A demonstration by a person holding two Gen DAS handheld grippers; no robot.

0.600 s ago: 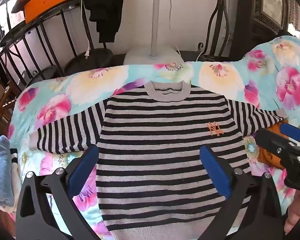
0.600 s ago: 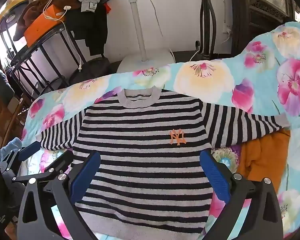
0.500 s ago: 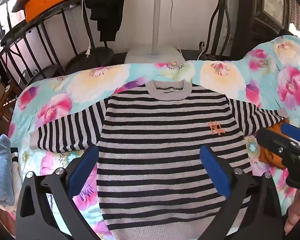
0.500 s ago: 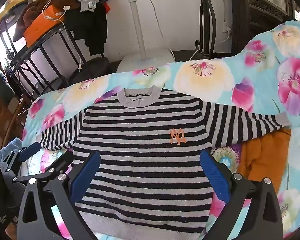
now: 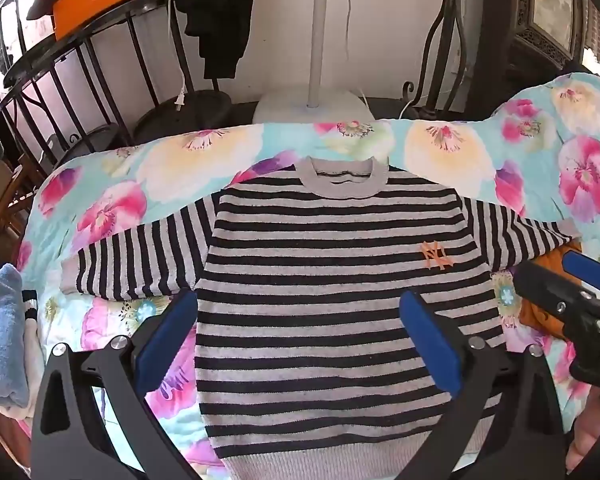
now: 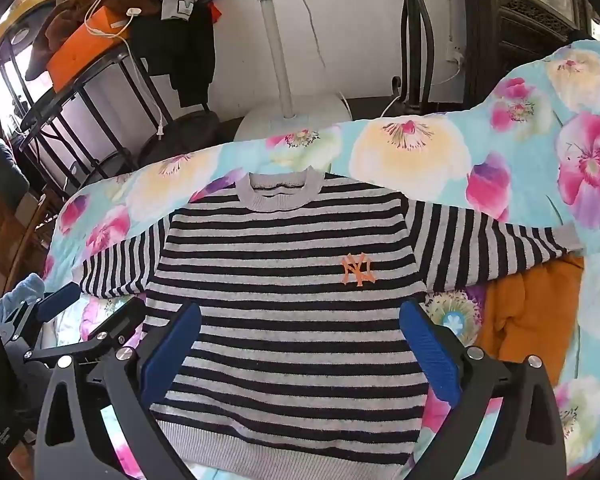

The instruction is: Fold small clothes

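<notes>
Striped sweater (image 5: 324, 280) is lying flat, front side up, on the floral bedspread (image 5: 172, 168), with its grey collar (image 5: 344, 178) pointing away from me and its grey ribbed hem (image 5: 320, 456) nearest to me. Both sleeves are extending sideways: the left sleeve (image 5: 140, 264) is resting on the bedspread, and the right sleeve (image 6: 488, 240) is lying partly over an orange garment (image 6: 536, 312). An orange logo (image 6: 358, 268) is showing on the chest.

I am holding my left gripper (image 5: 300, 340) above the lower half of the sweater. Its blue fingers (image 5: 168, 332) are standing wide apart and are gripping nothing; the left finger is sitting over the sweater's left edge, and the right finger is sitting over the striped body.

I am holding my right gripper (image 6: 300, 348) over the same lower region, to the right of the left one. Its blue pads (image 6: 430, 348) are likewise spread wide, with no fabric between them. The right pad is sitting over the sweater's right edge.

Each gripper is appearing at the edge of the other camera's view. Whether either gripper is touching the fabric cannot be determined.

A blue towel (image 5: 0, 336) is lying at the left edge of the bedspread. Beyond the bed, a white fan stand (image 5: 316, 80) is standing against the wall, and a black metal rack (image 6: 80, 92) is carrying piled clothes.
</notes>
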